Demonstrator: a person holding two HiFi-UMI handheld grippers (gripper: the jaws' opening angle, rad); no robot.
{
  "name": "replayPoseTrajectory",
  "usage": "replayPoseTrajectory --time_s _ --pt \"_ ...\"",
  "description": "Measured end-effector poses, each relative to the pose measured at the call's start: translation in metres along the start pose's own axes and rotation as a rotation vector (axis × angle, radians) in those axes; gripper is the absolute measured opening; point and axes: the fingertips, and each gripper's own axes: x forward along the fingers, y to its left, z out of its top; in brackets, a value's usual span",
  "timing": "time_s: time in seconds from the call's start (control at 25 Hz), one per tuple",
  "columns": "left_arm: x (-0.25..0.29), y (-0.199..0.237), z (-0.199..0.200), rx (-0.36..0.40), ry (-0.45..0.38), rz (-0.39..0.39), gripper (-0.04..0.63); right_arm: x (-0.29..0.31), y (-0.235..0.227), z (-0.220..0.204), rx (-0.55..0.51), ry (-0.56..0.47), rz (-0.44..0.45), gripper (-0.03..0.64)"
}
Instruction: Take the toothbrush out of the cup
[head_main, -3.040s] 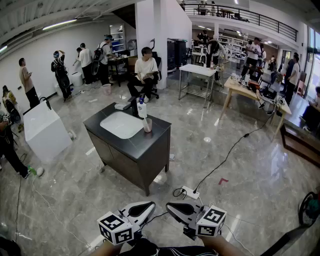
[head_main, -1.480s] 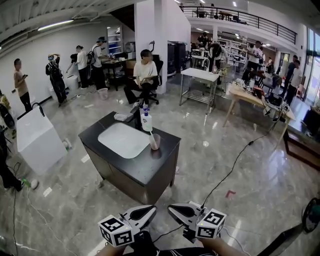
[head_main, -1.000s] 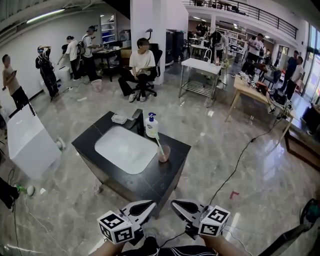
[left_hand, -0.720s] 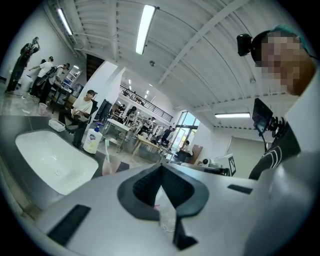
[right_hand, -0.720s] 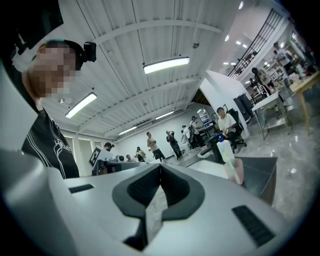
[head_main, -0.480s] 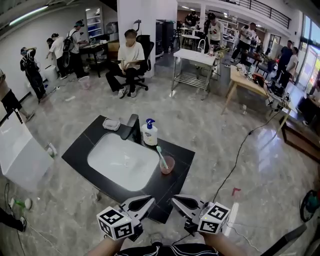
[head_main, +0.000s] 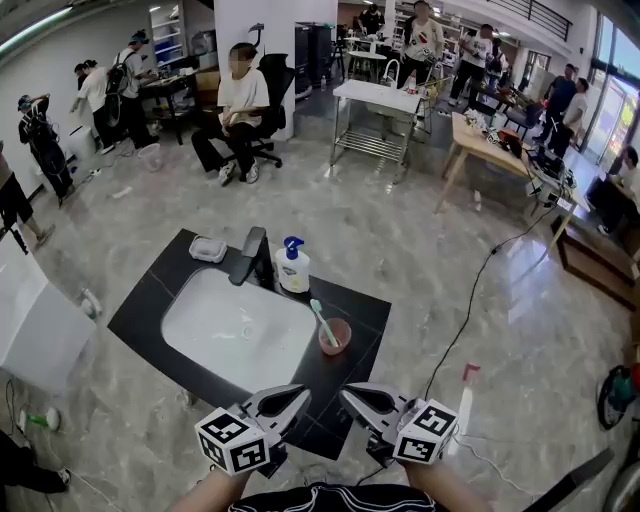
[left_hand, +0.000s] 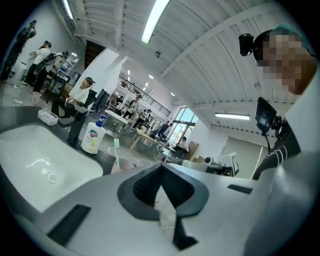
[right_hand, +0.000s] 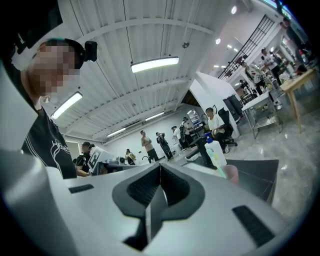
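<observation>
A pink cup (head_main: 334, 336) stands on the black counter (head_main: 345, 380), right of the white basin (head_main: 238, 330). A green toothbrush (head_main: 322, 320) leans in it, head up and to the left. Both my grippers hang at the counter's near edge, short of the cup. The left gripper (head_main: 297, 395) and right gripper (head_main: 349, 394) are shut and hold nothing. The left gripper view shows its jaws (left_hand: 161, 169) closed, with the toothbrush (left_hand: 116, 151) and cup (left_hand: 125, 165) ahead to the left. In the right gripper view (right_hand: 160, 169) the cup (right_hand: 231, 173) sits ahead to the right.
A black faucet (head_main: 250, 256), a white soap bottle (head_main: 292, 268) and a soap dish (head_main: 208, 249) stand behind the basin. A white cable and power strip (head_main: 462, 418) lie on the floor at right. Several people, tables and a seated person (head_main: 240, 100) are farther back.
The counter has come nearer and lower in the head view. Both grippers, still shut, have moved forward up to its near edge. The cup and toothbrush have not moved.
</observation>
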Motion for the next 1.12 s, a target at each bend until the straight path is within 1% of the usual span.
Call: replayPoseTrajectory --time_s 0.28,0.52,0.76,0.84,0.96,1.0,1.12 --pt "0.003 0.013 0.003 -0.004 -0.001 -0.005 0.005 0.009 -0.014 0.002 -0.029 0.016 -0.023 0.008" --pt "0.006 0.021 0.0 -0.014 0.011 -0.009 0.005 0.02 -0.024 0.005 -0.106 0.053 -0.046 0.008" --pt "0.01 0.031 -0.004 -0.03 0.019 -0.009 0.005 0.032 -0.045 0.0 -0.207 0.124 -0.104 0.011" --pt "0.01 0.033 -0.004 -0.033 0.024 -0.009 0.005 0.037 -0.053 0.0 -0.221 0.141 -0.115 0.033" --pt "0.009 0.037 -0.006 -0.038 0.028 -0.007 0.005 0.045 -0.064 -0.002 -0.238 0.171 -0.126 0.044" --pt "0.009 0.038 -0.006 -0.039 0.027 -0.006 0.005 0.049 -0.068 -0.004 -0.248 0.185 -0.13 0.058" --pt "0.007 0.042 -0.007 -0.045 0.026 -0.004 0.005 0.059 -0.079 -0.006 -0.288 0.225 -0.145 0.07"
